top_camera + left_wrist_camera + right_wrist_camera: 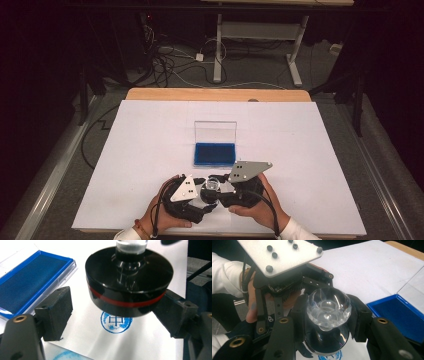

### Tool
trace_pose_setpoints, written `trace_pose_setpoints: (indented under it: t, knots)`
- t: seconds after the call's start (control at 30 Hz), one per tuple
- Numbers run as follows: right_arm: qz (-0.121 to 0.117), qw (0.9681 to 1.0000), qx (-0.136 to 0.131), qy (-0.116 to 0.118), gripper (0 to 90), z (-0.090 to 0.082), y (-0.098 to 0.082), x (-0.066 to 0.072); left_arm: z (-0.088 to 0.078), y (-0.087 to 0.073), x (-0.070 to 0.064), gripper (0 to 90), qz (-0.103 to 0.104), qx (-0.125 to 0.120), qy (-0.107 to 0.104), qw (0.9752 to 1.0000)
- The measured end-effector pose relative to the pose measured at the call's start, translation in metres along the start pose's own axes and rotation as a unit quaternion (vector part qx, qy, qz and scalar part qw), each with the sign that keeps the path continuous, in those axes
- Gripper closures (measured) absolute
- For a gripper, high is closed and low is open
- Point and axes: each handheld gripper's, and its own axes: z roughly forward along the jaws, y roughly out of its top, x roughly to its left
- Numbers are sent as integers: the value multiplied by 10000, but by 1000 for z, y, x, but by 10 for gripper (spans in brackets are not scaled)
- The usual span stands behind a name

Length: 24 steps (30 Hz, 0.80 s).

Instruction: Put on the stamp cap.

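Observation:
A round black stamp (211,189) with a red band and a clear faceted knob hangs just above the white paper (150,150). My right gripper (329,317) is shut on the knob (329,307), a pad pressed against each side. My left gripper (114,312) is open around the stamp's black base (128,282); its left pad (53,312) stands clear of the base, and its right pad (175,312) is close beside it. A fresh blue round print (116,323) lies on the paper under the stamp. In the high view both grippers, left (202,196) and right (220,192), meet at the stamp near the table's front edge.
An open blue ink pad (215,154) with its clear lid (215,131) upright sits just beyond the stamp, mid-table. Part of another blue print (67,355) shows near my left jaws. The paper covers most of the wooden table (215,94).

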Motion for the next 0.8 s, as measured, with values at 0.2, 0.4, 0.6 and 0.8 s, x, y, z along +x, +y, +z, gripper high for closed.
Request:
trace_pose_setpoints:
  t: [0.2,0.4,0.6,0.8]
  knots:
    - [5,10000,-27,-27,569,-2,1,0,1,-1,0,162,67,80,16,9999]
    - [-21,10000,-54,-48,569,-5,1,-2,-2,-1,0,163,179,4,45,9998]
    - [-73,9999,-52,-110,569,-9,1,-2,-3,-2,1,164,197,8,45,9998]
    - [-87,9997,-80,-200,569,-15,1,-5,-7,-3,4,164,171,-2,120,9998]
